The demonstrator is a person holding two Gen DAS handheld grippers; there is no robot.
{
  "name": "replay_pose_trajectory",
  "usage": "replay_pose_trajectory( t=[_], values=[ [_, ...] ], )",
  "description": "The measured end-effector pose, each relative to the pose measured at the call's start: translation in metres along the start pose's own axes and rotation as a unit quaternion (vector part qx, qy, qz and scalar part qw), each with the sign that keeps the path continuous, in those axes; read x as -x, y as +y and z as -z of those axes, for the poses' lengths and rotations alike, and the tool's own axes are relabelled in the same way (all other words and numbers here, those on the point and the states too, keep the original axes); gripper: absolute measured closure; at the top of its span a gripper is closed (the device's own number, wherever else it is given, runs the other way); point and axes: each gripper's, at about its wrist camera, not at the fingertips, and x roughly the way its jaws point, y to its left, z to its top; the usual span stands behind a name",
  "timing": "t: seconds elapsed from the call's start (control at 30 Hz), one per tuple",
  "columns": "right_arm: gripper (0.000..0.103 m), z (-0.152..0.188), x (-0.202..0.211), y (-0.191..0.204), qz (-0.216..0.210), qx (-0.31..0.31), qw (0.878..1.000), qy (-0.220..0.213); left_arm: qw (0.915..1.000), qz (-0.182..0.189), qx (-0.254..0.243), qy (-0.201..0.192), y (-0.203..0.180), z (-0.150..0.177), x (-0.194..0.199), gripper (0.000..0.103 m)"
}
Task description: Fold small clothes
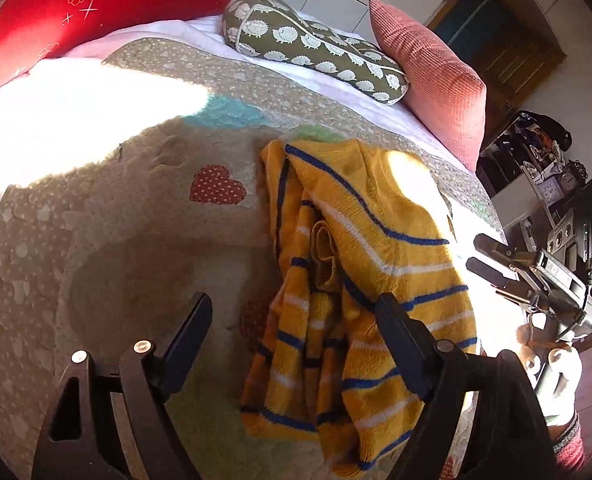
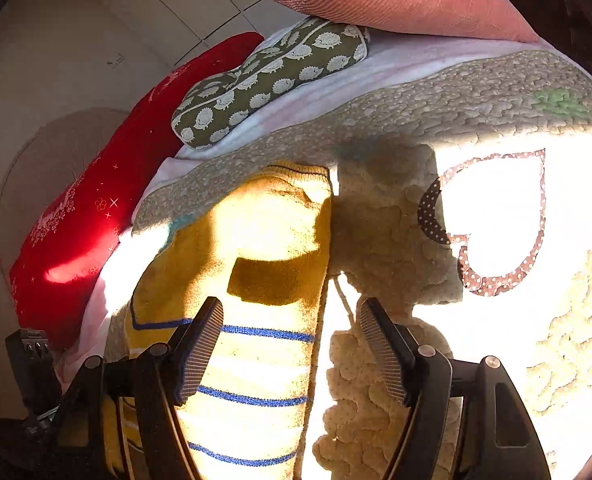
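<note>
Both grippers stand with their jaws spread wide and nothing pinched. Left gripper (image 1: 292, 328) hovers over the bed, its left finger (image 1: 190, 340) above bare quilt and its right finger (image 1: 401, 344) above the lower part of the yellow striped garment (image 1: 359, 264); whether that finger brushes the cloth cannot be told. The garment lies crumpled and partly doubled over on the quilt (image 1: 136, 248), a mustard knit with blue and white stripes, bunched into folds down its middle, with a red dotted heart patch (image 1: 216, 190) just beside its upper left edge.

Right gripper (image 2: 292, 344) points down at one edge of the same garment (image 2: 256, 360). Its left finger (image 2: 200, 352), ribbed pad showing, is over the striped cloth, while its right finger (image 2: 383, 352) is over the quilt (image 2: 375, 220) just beside the garment's edge. The pads do not press on the fabric. Strong sunlight washes out much of the cloth and the quilt here, including a large dotted heart outline (image 2: 495, 280) to the right.

From the left wrist view the right gripper (image 1: 491, 260) shows at the far right edge of the bed, held by a hand (image 1: 551, 372) with a knitted sleeve cuff.

At the head of the bed lie a red pillow (image 1: 96, 8), an olive cushion printed with hedgehogs (image 1: 311, 44) and a pink ribbed cushion (image 1: 427, 76).
</note>
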Motion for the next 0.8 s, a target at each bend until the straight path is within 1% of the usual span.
replay_pose_trajectory(
  t=[0.07,0.13,0.2,0.23,0.27,0.3,0.33,0.37,0.4,0.47,0.5,0.57,0.63,0.67,0.7,0.77,0.8],
  values=[
    [0.028,0.001,-0.010,-0.014,-0.056,-0.038,0.998,0.016,0.9999,0.004,-0.009,-0.003,-0.004,-0.008,-0.009,0.011],
    [0.028,0.003,-0.029,-0.018,-0.094,-0.064,0.993,0.038,0.9998,0.002,-0.016,0.012,-0.006,-0.014,-0.023,0.010],
    [0.028,0.007,-0.050,-0.017,-0.118,-0.078,0.988,0.057,0.9989,0.020,-0.022,0.036,-0.008,-0.016,-0.039,0.008],
    [0.028,0.009,-0.058,-0.015,-0.123,-0.080,0.988,0.056,0.9981,0.025,-0.021,0.053,-0.008,-0.016,-0.048,0.008],
    [0.028,0.009,-0.060,-0.012,-0.122,-0.080,0.988,0.042,0.9971,0.026,-0.013,0.070,-0.008,-0.015,-0.057,0.008],
    [0.032,0.009,-0.061,-0.009,-0.123,-0.080,0.989,0.034,0.9965,0.030,0.001,0.078,-0.007,-0.013,-0.061,0.015],
    [0.051,0.008,-0.063,-0.005,-0.118,-0.080,0.989,0.037,0.9963,0.040,0.013,0.075,-0.008,-0.012,-0.060,0.025],
    [0.056,0.008,-0.062,-0.003,-0.116,-0.084,0.989,0.042,0.9944,0.064,0.027,0.080,-0.010,-0.012,-0.058,0.048],
    [0.063,0.006,-0.057,-0.002,-0.126,-0.087,0.987,0.041,0.9953,0.057,0.032,0.072,-0.014,-0.011,-0.052,0.050],
    [0.066,0.003,-0.042,0.000,-0.150,-0.084,0.984,0.039,0.9973,0.040,0.010,0.062,-0.030,-0.011,-0.043,0.054],
    [0.066,0.001,-0.031,0.002,-0.156,-0.078,0.984,0.034,0.9972,0.041,0.008,0.061,-0.037,-0.011,-0.040,0.055],
    [0.066,-0.004,-0.008,0.008,-0.157,-0.057,0.986,0.016,0.9964,0.053,0.012,0.064,-0.049,-0.012,-0.037,0.056],
    [0.066,-0.010,0.011,0.009,-0.158,-0.048,0.986,0.004,0.9968,0.052,0.008,0.060,-0.063,-0.013,-0.038,0.056],
    [0.066,-0.012,0.017,0.007,-0.151,-0.044,0.987,0.001,0.9971,0.047,0.007,0.059,-0.067,-0.012,-0.040,0.056],
    [0.066,-0.013,0.021,0.005,-0.135,-0.037,0.990,-0.001,0.9974,0.040,0.007,0.060,-0.071,-0.011,-0.044,0.056],
    [0.061,-0.013,0.017,-0.007,-0.096,-0.040,0.995,0.009,0.9975,0.006,0.009,0.071,-0.072,-0.007,-0.056,0.055],
    [0.056,-0.010,0.010,-0.018,-0.069,-0.048,0.996,0.023,0.9967,-0.001,0.016,0.079,-0.070,-0.006,-0.062,0.050]
  ],
)
